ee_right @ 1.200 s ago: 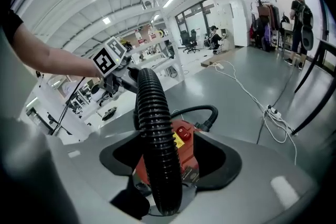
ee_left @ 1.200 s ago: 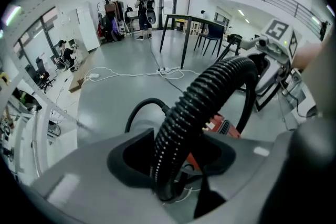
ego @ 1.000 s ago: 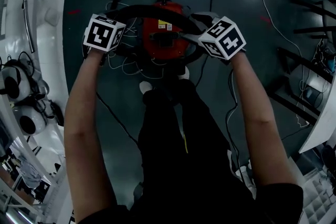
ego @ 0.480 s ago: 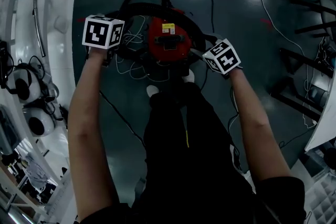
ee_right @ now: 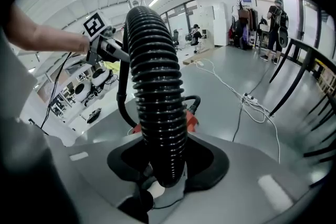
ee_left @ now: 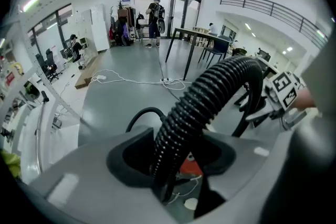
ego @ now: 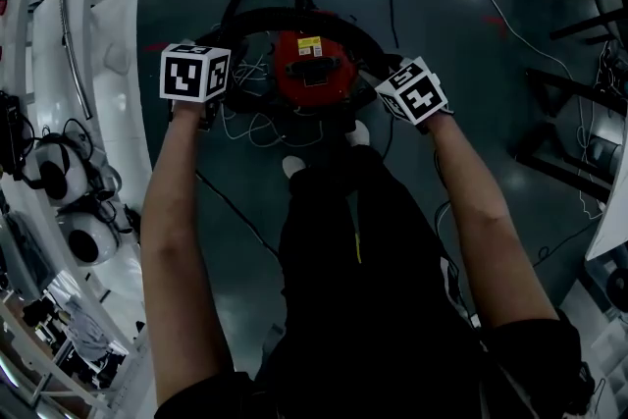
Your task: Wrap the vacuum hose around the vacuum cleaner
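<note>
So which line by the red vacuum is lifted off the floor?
The thick ribbed black hose arching over the vacuum cleaner; the thin white cord and black cable lie on the floor.

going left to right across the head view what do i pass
white headset-like gear → left gripper → red vacuum cleaner → right gripper, whose jaws have just been closing with the vacuum hose between them → dark metal frames
</note>
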`<state>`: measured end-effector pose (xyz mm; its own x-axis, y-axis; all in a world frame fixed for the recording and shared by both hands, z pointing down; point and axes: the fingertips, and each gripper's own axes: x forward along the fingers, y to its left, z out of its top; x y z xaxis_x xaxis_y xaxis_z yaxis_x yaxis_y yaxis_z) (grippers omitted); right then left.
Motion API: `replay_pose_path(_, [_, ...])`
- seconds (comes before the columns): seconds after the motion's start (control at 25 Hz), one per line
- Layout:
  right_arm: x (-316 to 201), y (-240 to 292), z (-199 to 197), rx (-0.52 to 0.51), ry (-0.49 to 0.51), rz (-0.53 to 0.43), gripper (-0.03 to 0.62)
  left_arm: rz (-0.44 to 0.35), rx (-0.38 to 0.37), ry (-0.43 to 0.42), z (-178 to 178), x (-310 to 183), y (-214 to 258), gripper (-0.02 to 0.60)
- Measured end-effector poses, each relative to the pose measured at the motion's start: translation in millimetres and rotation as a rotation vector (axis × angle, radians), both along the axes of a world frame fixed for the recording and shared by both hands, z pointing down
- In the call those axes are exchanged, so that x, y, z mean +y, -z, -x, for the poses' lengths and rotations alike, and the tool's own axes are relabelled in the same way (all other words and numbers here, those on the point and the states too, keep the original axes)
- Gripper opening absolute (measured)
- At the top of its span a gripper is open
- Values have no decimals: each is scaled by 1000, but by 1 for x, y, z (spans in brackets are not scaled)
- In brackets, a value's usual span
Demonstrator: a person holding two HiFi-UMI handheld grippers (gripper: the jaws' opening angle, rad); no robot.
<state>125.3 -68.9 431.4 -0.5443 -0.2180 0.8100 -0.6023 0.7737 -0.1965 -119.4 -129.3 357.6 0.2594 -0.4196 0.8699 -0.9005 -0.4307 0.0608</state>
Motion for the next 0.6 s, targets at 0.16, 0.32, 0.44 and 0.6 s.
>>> replay_pose_path(0.16, [-10,16,-9,8,2,3,166,21,19,37,0,14,-13,215])
replay_pose_path(0.32, [-21,30,-18,56,45,21,166,38,29,48,-2,24,-19,213])
replay_pose_path(0.44, [-36,41,-23,100,77,17,166,53,47,63,-5,31,-25,211])
replay_pose_path(0.6, [-55,49,-24,161,130,-1,166,90,68,79,-9,45,-37,203])
